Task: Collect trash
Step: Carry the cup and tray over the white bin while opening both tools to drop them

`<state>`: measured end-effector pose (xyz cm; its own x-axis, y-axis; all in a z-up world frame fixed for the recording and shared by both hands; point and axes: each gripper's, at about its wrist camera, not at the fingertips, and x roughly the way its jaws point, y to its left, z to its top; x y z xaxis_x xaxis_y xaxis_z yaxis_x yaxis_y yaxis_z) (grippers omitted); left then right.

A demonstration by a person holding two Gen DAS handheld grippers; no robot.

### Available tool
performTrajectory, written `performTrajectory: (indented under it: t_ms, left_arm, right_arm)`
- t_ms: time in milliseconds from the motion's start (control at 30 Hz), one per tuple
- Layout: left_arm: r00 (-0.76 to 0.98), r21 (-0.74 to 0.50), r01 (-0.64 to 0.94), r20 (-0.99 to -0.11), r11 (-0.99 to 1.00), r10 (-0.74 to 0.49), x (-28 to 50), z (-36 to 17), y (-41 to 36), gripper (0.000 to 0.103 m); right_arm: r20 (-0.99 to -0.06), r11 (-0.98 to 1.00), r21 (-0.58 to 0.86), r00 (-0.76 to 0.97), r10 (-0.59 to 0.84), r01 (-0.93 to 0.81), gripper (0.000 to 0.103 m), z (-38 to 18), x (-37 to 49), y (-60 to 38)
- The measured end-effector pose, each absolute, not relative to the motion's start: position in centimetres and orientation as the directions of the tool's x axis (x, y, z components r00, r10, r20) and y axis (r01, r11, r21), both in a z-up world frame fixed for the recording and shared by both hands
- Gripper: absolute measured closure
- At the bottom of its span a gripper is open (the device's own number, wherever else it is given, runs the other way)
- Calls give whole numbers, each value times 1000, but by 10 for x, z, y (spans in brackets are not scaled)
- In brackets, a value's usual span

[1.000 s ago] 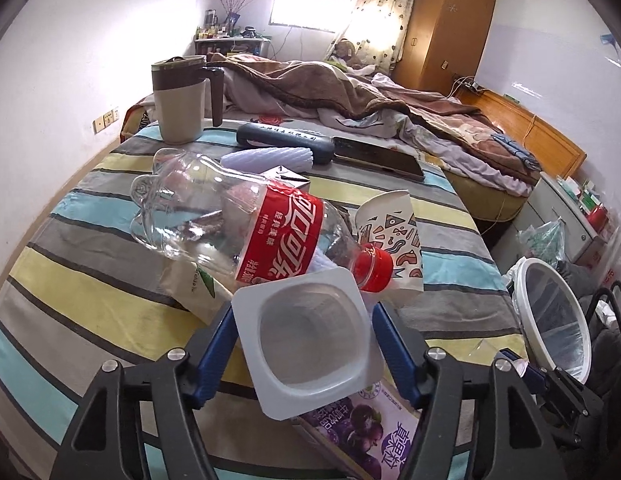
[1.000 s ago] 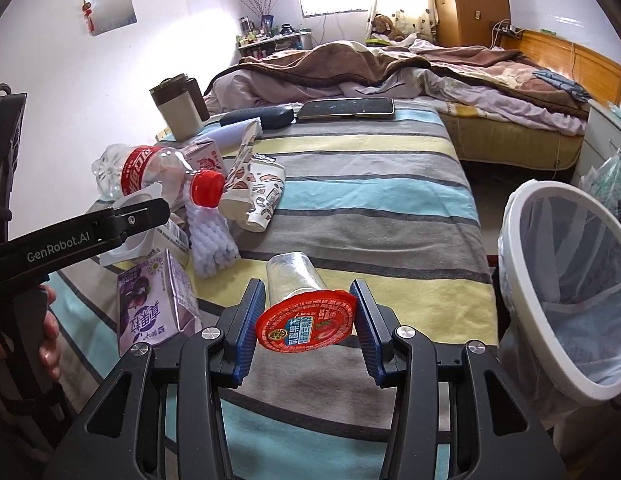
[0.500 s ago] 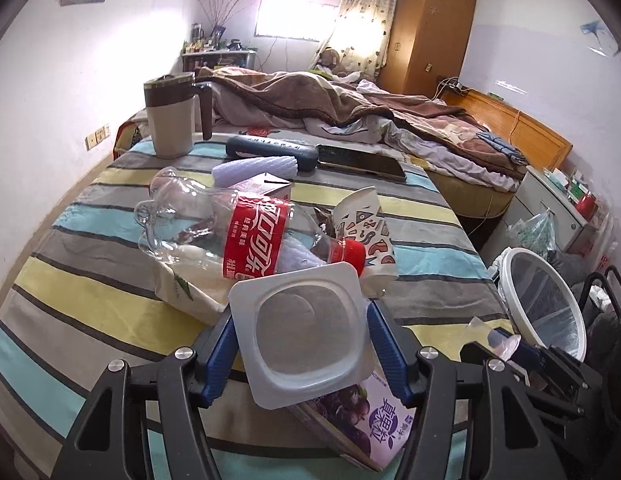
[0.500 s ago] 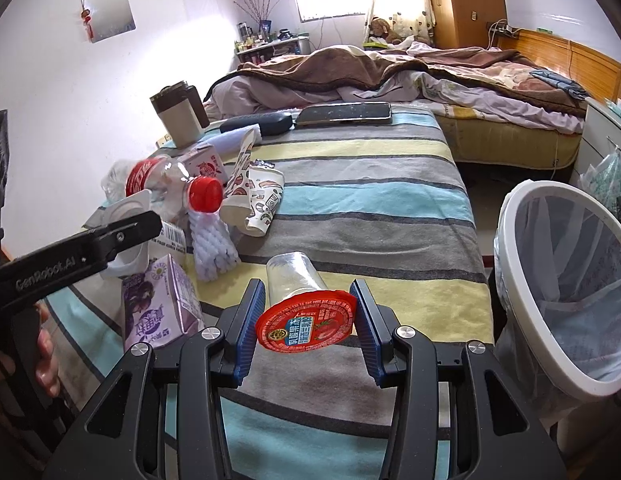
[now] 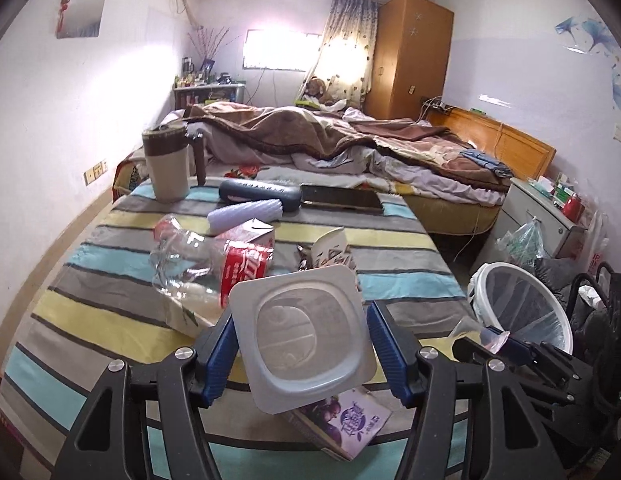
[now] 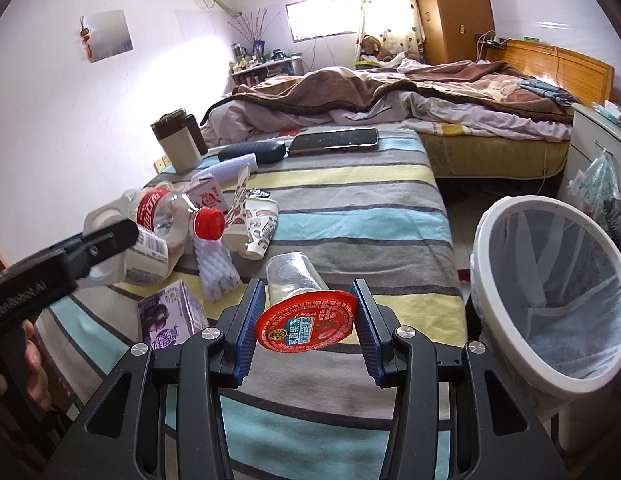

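Striped cloth (image 6: pixel 350 196) in grey, yellow and blue covers the near surface, with an unmade bed behind it; the landmark for everything is the white bin (image 6: pixel 550 300), lined with a clear bag, standing off the cloth's right edge; the right gripper (image 6: pixel 306 320) hangs just left of that bin, its blue pads closed about halfway onto a clear jelly cup (image 6: pixel 298 276) with a red foil lid, the cup's long axis running away from the camera, lid end nearest; the left gripper (image 5: pixel 300 336) sits further from the bin, across the cloth; its jaws have just closed a little and now press the sides of a white square yoghurt tub (image 5: pixel 298 332), open mouth facing the camera, empty and clean-looking; so the right hand is likely the one to drop first, needing only a short swing rightward over the rim; left of the bin on the cloth lie a crushed cola bottle (image 6: pixel 166 216), a purple drink carton (image 6: pixel 170 316) and a crumpled paper cup (image 6: pixel 258 228), not yet collected.
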<state>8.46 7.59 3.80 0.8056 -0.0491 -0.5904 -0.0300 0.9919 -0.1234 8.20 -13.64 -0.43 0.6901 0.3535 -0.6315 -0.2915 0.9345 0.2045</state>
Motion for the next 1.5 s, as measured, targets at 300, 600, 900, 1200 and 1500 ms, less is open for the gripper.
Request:
performTrajectory:
  t_ms: [300,600,900,1200,1500]
  left_arm:
    - [819,-110,64,-562,992,-115,83,53,45,40]
    - [803,-100,197,-553,975,-220,88,59,-6,40]
    - [750,-114,351,-560,929,-352,109,57,-70,40]
    - [649,-159,472,-603,867,-464,136,41,-136,40]
    - [592,-161,518,-641,840,-488,158,22,-184,40]
  right_arm:
    - [-597,953,192,742,304,-236,57,10,77,-159]
    - [-567,975,175,795,214,-137,57,22,69,-200]
    - [-575,987,156,815,67,29,57,23,65,-256]
    - [-634,980,129,772,-34,150,57,2,79,-296]
    - [-702,975,100,709,-71,197,57,-18,86,-322]
